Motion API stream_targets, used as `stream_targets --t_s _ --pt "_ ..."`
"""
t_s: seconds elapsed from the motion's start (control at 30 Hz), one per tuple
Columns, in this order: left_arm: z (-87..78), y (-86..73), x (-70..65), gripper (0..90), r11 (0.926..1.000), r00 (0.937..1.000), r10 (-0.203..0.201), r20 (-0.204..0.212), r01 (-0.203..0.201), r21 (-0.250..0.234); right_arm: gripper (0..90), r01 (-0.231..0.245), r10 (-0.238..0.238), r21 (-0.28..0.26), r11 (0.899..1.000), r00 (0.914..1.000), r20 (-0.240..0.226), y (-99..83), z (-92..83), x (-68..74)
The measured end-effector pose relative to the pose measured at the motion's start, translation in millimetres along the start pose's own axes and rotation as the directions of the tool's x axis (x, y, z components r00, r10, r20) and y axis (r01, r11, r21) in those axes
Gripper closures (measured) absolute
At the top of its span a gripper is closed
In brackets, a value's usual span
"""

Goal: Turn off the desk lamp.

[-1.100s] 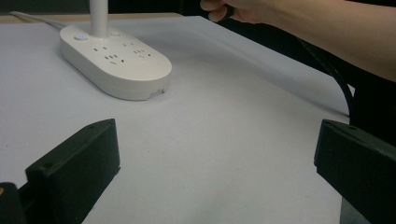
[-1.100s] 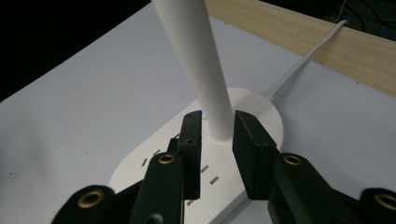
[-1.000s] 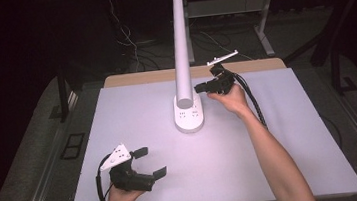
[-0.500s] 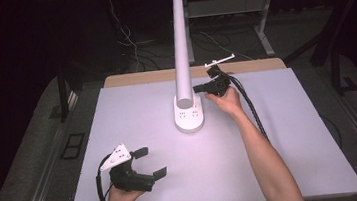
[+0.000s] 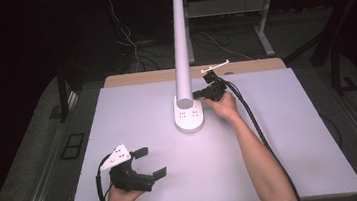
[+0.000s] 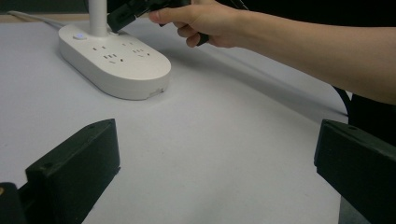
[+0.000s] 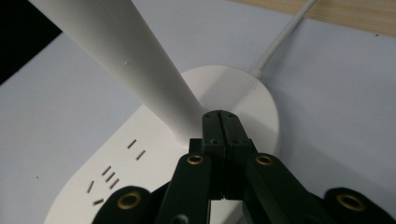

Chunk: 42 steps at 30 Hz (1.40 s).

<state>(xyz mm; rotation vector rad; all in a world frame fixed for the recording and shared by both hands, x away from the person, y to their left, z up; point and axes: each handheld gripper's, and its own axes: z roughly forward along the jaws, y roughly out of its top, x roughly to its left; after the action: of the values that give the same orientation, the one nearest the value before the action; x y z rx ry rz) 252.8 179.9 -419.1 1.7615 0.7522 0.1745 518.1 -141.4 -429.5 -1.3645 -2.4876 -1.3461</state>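
Right gripper, jaws closed, touches lamp base.

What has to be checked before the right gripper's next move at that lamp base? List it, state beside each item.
1. Right gripper jaws together, nothing between them: ok.
2. Its tips sit at the foot of the white column, over the socket base: ok.
3. Tips touching the base or column: cannot tell.
4. Tips on the round button: not ok; it lies on the column's other side.
5. Left gripper open and well apart from the base, near the table's front edge: ok.
6. Base flat on the table, its cable running off behind: ok.
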Motion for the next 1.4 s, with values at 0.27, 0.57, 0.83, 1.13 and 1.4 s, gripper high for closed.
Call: stream_targets --t_s 0.27,0.57,0.83,1.13,1.4 --pt "0.6 -0.2 -0.7 0.0 1.0000 1.0000 -0.003 0.002 0.003 0.000 90.0 -0.049 0.048 -0.030 0.998 0.9985 -0.024 -4.7 1.7 -5.6" --pt "0.4 -0.1 0.0 0.0 1.0000 1.0000 -0.001 0.000 0.001 0.000 90.0 -0.006 0.006 -0.018 1.000 0.9997 0.022 -3.4 1.0 2.2" --pt "0.8 -0.4 -0.4 0.0 1.0000 1.0000 -0.001 0.001 0.001 0.002 90.0 0.000 0.000 -0.020 1.000 0.9999 0.016 -2.7 0.4 1.1" --pt "0.3 -0.4 -0.9 0.0 1.0000 1.0000 -0.002 -0.001 0.002 -0.001 90.0 -0.005 0.006 -0.035 0.999 0.9997 0.023 -5.7 0.5 1.6" --pt "0.8 -0.4 0.1 0.0 1.0000 1.0000 -0.002 -0.005 0.002 0.002 90.0 0.001 0.001 -0.030 1.000 0.9991 0.042 -5.9 0.3 4.8"
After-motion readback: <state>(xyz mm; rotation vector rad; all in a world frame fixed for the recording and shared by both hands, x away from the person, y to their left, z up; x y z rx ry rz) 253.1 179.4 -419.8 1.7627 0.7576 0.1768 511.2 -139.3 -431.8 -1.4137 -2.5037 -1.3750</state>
